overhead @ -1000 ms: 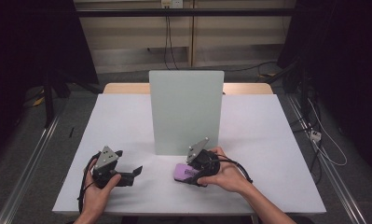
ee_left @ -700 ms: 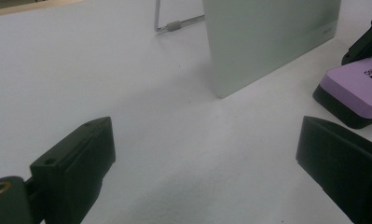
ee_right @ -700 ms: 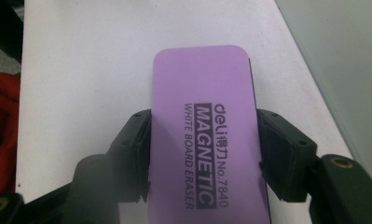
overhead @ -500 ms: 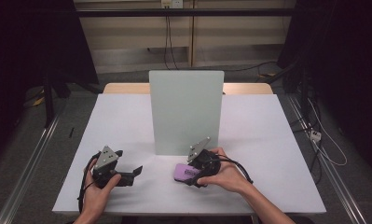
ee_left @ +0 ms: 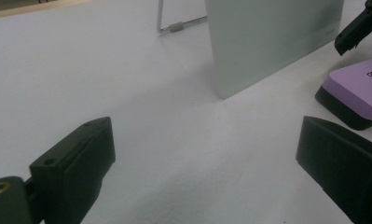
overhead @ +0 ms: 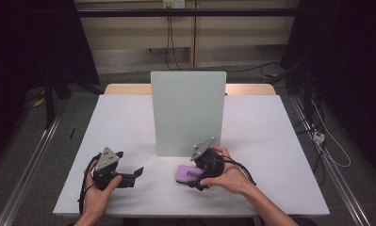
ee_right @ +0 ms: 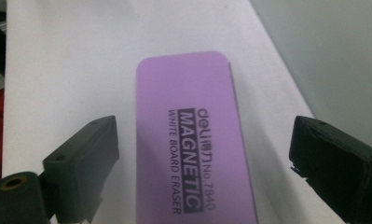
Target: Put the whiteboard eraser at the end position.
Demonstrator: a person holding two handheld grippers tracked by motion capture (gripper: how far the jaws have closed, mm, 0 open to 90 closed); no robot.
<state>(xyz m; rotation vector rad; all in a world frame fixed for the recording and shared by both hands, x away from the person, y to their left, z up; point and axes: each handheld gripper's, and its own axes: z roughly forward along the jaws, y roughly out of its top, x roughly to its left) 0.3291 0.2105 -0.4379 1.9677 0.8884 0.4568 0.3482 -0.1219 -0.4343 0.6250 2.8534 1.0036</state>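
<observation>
Eraser [ee_right: 193, 140], a purple magnetic whiteboard eraser, lay flat on the white surface [overhead: 129, 122] just in front of the upright whiteboard panel [overhead: 188, 113], near its lower right corner. Over the last second little had changed: my right gripper [overhead: 193, 180] had stayed over the eraser, with only a slight shift in the tilt of its grey top plate, and my left gripper [overhead: 137, 172] had held its place well to the left. I judged that the grasp was not yet made and that the approach was paused at the alignment stage.

In the right gripper view my right gripper [ee_right: 202, 163] was wide open, one jaw on each side of the eraser, neither touching it. It held nothing. The eraser's long axis ran along the view, away from the jaws, so the jaws straddled its short width. The printed label read lengthwise along the body. In the high view the long axis ran roughly left to right across the surface, parallel to the panel's face.

My left gripper [ee_left: 211, 154] was also wide open and empty, aimed toward the panel's base [ee_left: 267, 42], with the eraser [ee_left: 356, 91] to one side.
</observation>
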